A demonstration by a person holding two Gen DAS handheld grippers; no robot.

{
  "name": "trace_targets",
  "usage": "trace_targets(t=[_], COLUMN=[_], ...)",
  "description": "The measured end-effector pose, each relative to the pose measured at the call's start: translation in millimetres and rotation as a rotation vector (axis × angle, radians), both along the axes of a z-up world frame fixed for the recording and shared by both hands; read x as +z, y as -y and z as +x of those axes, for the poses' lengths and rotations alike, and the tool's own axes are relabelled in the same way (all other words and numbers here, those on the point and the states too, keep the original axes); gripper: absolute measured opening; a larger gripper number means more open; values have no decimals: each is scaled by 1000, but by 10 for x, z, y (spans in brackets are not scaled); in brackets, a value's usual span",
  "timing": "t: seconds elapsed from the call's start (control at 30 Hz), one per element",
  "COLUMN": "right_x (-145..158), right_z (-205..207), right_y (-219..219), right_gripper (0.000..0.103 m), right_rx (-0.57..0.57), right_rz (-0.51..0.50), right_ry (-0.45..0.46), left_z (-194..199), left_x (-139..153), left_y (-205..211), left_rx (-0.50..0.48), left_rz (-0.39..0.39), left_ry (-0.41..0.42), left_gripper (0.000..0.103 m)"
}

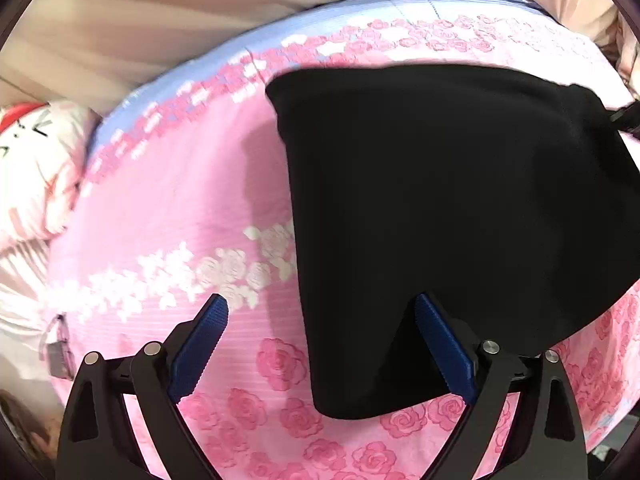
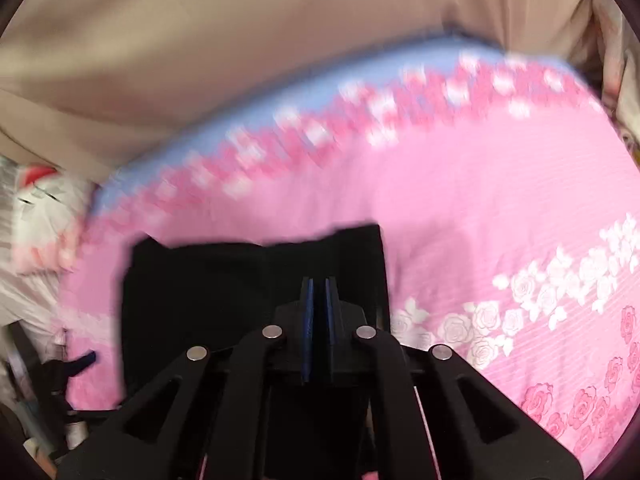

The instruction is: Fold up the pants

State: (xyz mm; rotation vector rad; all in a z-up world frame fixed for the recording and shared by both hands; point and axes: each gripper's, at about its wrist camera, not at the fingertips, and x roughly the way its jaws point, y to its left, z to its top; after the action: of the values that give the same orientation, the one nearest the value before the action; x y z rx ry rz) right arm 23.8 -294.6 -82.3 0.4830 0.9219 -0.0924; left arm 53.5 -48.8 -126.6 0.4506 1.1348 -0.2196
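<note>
The black pants (image 1: 440,220) lie folded into a broad block on the pink rose-print bedsheet (image 1: 180,200). My left gripper (image 1: 320,304) hovers open over their near left edge. Its left pad (image 1: 200,348) is above the sheet and its right pad (image 1: 444,348) is above the black cloth. In the right wrist view my right gripper (image 2: 319,282) is shut, with a thin dark strip of the pants (image 2: 208,300) pinched between its blue pads. Part of that gripper (image 1: 628,116) shows at the pants' far right corner, where the cloth looks lifted. The right wrist view is blurred by motion.
A blue band (image 1: 280,36) runs along the sheet's far edge, below beige curtains (image 1: 160,12). A white pillow with red print (image 1: 36,168) lies at the left. Dark clutter (image 2: 60,380) stands off the bed's near left corner.
</note>
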Motion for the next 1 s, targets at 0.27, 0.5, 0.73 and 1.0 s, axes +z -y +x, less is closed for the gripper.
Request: trace_targets(t=[0.27, 0.5, 0.73, 1.0], right_x=[-340, -224, -765, -898], right_z=[-413, -733, -732, -678], right_y=[-43, 159, 116, -10], right_gripper=[6, 67, 66, 42], right_rx=[36, 5, 5, -64], right_rz=[53, 35, 285, 329], right_ry=[-111, -125, -178, -171], left_z=[14, 37, 23, 93], left_x=[163, 158, 30, -368], left_y=[231, 299, -46, -321], left_rx=[10, 18, 63, 161], left_rz=[59, 62, -136, -369], left_ry=[30, 4, -159, -317], left_gripper=[93, 93, 93, 85])
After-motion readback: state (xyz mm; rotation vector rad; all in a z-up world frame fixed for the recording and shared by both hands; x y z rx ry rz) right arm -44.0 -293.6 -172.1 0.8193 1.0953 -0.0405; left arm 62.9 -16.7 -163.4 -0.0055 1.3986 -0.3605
